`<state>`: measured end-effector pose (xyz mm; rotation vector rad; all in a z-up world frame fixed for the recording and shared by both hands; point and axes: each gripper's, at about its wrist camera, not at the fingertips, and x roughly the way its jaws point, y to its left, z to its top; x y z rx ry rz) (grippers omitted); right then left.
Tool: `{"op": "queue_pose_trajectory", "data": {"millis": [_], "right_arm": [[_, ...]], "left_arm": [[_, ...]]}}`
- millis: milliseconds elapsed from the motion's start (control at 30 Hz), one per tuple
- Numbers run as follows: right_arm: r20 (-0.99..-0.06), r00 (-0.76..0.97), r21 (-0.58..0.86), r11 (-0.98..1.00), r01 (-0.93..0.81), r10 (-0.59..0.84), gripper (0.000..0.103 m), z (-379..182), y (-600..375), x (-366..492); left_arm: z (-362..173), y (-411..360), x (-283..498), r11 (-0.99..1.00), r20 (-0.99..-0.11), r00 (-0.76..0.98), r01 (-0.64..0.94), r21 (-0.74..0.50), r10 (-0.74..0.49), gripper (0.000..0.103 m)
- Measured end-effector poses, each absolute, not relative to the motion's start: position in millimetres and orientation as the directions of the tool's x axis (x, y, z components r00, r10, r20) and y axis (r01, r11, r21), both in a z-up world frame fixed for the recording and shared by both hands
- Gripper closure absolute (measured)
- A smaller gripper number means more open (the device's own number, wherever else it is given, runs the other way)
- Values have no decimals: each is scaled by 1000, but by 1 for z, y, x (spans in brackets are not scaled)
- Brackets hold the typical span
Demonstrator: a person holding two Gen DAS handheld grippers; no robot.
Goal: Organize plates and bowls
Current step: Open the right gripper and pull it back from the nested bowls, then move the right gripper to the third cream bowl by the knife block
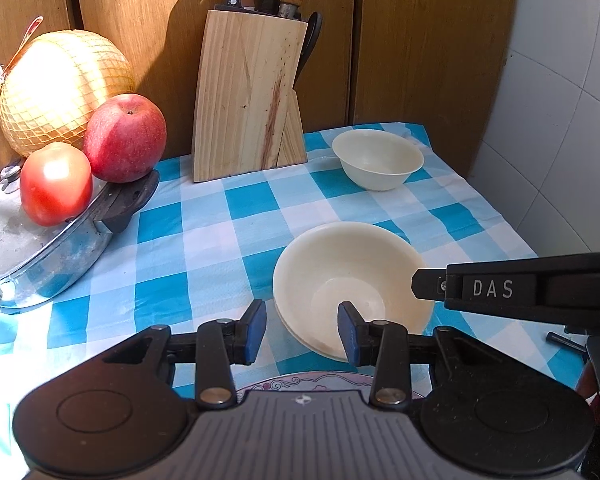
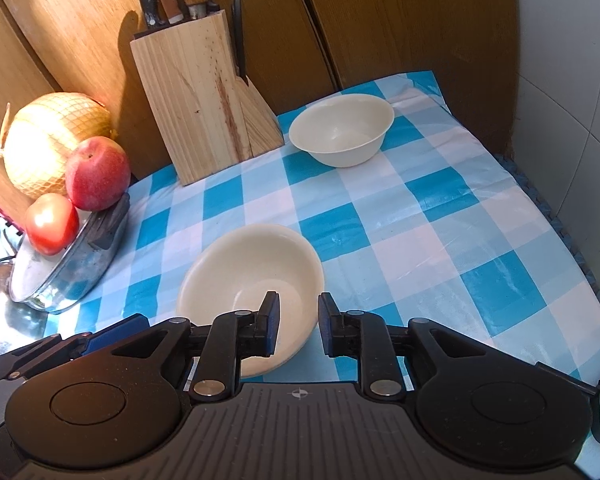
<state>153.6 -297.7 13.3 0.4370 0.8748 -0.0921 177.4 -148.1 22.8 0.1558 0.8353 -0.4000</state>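
Where the right gripper (image 2: 298, 326) reads "DAS", its fingers gape astride the rim of the stacked bowls (image 1: 350, 280). Left gripper (image 1: 302, 334) likewise apart, straddling the near rim. Small bowl (image 1: 378, 158) beside knife block (image 1: 248, 96); apple (image 1: 126, 138) leftward.

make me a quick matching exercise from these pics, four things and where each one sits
Things:
1. apple
2. small bowl
3. knife block
4. netted melon

Places:
A. far right of the checked cloth
B. behind the apple, by the wooden wall
C. on the pan handle
D. back of the cloth, left of the small bowl

Pairs: 1-C, 2-A, 3-D, 4-B
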Motion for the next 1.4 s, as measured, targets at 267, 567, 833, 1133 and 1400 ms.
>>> {"op": "queue_pose_trajectory", "data": {"millis": [267,567,833,1133,1400], "right_arm": [[-742,665,342,902,265,86,74,16,-308,154],[-725,683,371,886,278,89,73,18,-324,161],[-707,701,392,878,275,96,69,22,-336,167],[-703,704,397,877,270,101,69,23,-343,172],[-705,705,391,874,289,83,69,22,-349,182]], "left_arm": [[36,-138,182,927,-721,632,373,-39,-284,69],[38,-134,201,942,-723,634,330,-68,-274,69],[34,-148,208,937,-726,630,345,-56,-275,68],[37,-159,213,933,-716,639,357,-48,-282,67],[44,-172,215,923,-700,647,382,-44,-301,64]]}}
